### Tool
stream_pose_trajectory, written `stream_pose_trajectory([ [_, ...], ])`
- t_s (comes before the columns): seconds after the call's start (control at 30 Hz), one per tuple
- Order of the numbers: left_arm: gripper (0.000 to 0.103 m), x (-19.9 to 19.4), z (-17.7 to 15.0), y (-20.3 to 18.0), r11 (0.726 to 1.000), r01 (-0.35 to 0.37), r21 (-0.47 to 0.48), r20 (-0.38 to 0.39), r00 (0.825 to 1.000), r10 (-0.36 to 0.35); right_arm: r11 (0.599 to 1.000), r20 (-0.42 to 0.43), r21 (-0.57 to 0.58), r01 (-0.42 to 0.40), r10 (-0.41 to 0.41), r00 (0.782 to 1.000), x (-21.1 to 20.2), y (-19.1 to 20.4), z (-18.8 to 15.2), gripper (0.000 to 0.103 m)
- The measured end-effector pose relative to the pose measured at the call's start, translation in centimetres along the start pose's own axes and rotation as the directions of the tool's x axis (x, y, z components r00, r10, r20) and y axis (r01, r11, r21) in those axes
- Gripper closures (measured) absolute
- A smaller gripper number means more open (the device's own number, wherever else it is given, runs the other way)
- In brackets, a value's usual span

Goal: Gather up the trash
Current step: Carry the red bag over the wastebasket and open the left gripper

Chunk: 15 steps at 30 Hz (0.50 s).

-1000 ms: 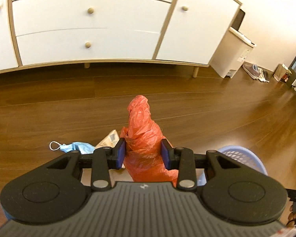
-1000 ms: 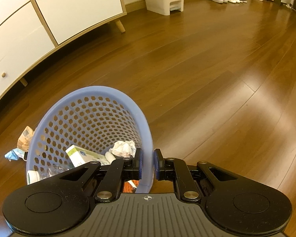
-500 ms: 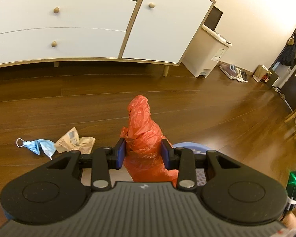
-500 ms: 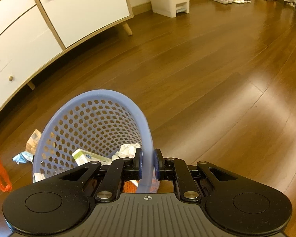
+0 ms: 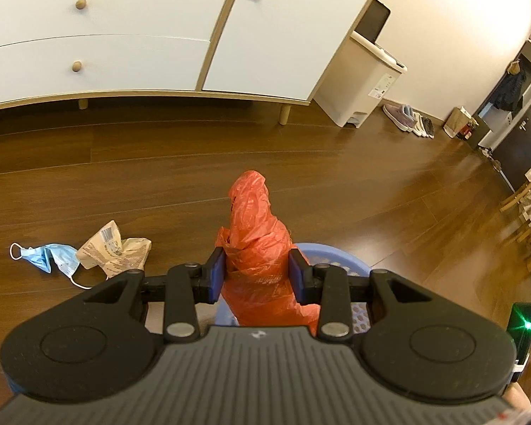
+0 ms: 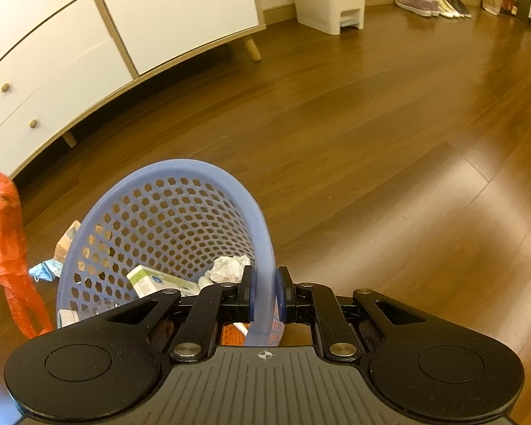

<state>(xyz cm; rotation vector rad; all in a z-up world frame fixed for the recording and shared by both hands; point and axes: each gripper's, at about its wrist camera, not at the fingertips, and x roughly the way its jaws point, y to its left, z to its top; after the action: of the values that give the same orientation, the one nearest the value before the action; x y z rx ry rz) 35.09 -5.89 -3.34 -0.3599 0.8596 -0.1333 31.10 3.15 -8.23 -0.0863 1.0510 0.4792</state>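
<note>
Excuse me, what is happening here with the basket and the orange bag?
A person is collecting trash with two handheld grippers. The left gripper holds an orange plastic bag above the blue basket, whose rim the right gripper pinches. The basket already contains a small box and crumpled tissue. A face mask and a paper wrapper lie on the floor.

Left claw (image 5: 257, 273) clamped; right claw (image 6: 264, 294) clamped.

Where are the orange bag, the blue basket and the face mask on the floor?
orange bag (image 5: 262, 248), left wrist view, crumpled middle.
blue basket (image 6: 180, 173), right wrist view, far rim.
face mask (image 5: 44, 256), left wrist view, blue pleated part.
</note>
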Motion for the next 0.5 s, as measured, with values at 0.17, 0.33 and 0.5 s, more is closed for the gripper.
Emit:
stream_pose_trajectory([
  [0.17,0.071,0.6,-0.3,-0.6,1.000,0.006,0.012,-0.015,1.000,-0.006,1.000,-0.002,-0.016,-0.004,0.004,1.000,0.3,0.9,0.0,0.095],
  [0.33,0.071,1.2,-0.6,-1.1,1.000,0.013,0.022,-0.034,0.999,-0.012,1.000,-0.008,-0.015,-0.005,0.005,1.000,0.5,0.9,0.0,0.094],
  [0.5,0.071,1.9,-1.0,-1.6,0.999,0.019,0.034,-0.057,0.998,-0.017,1.000,-0.009,-0.021,-0.004,0.003,1.000,0.6,1.1,0.0,0.094],
])
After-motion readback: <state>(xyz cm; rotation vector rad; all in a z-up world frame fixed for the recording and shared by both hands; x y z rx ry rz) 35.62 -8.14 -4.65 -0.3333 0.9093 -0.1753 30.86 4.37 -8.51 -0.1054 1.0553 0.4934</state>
